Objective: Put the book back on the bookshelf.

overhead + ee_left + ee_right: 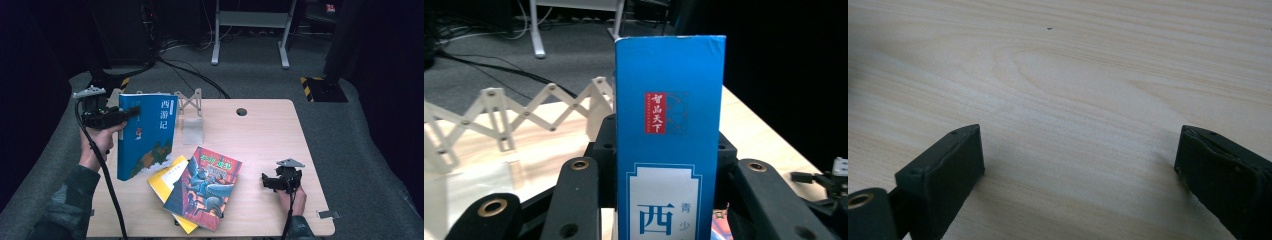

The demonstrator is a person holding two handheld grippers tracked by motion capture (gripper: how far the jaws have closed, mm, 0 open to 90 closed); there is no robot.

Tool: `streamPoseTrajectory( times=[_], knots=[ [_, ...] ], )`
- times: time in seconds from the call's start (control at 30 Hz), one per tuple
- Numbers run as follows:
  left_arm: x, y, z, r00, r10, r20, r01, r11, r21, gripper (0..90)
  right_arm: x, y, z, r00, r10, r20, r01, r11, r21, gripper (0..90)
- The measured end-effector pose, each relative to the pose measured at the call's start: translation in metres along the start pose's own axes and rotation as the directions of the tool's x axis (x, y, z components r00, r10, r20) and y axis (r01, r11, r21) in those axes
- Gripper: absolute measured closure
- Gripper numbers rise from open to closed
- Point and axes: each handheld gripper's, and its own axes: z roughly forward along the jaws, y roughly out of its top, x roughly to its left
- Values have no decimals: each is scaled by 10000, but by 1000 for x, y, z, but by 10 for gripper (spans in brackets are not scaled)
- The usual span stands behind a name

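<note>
Shown: left hand-held gripper (131, 113) clamped on the spine side of the blue hardback book (145, 134), held upright and lifted clear of the worktop (270, 135), just left of the white folding book rack (189, 102). Right hand-held gripper (270, 181) resting low over bare wood well right of the rack, jaws spread wide with nothing between them.

Risks, as judged: grip set near the top edge only, so likely swing or slip of the heavy lower half; possible clipping of the rack's zigzag arms by the book's bottom corner on the way in, pushing the light rack toward the far edge; possible snag on the fantasy novel (204, 187) and yellow book (172, 192), stacked loosely just in front of the rack.

Room: open wood right of the rack up to the round cable hole (241, 111); little margin behind the rack before the far edge; left edge close beside the held book; wide free strip between the stacked books and the right hand-held gripper.
</note>
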Motion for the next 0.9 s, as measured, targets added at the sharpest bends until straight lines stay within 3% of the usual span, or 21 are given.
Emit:
streamPoseTrajectory(
  times=[0.33,0.53,0.7,0.9],
  knots=[
    [16,5,-7,9952,40,-980,-91,9986,-516,617,0,0,0,10000,4,4,-4,10000,-3,50],
    [22,6,-4,9862,38,-1656,-171,9967,-788,618,0,0,0,10000,-1,5,1,10000,-3,50],
    [26,8,-2,9750,60,-2220,-292,9944,-1013,618,0,0,0,10000,-6,0,6,10000,-6,52],
    [33,9,-9,9691,-101,-2465,-202,9925,-1203,618,0,0,0,10000,-2,-2,2,10000,-7,53]
  ],
)
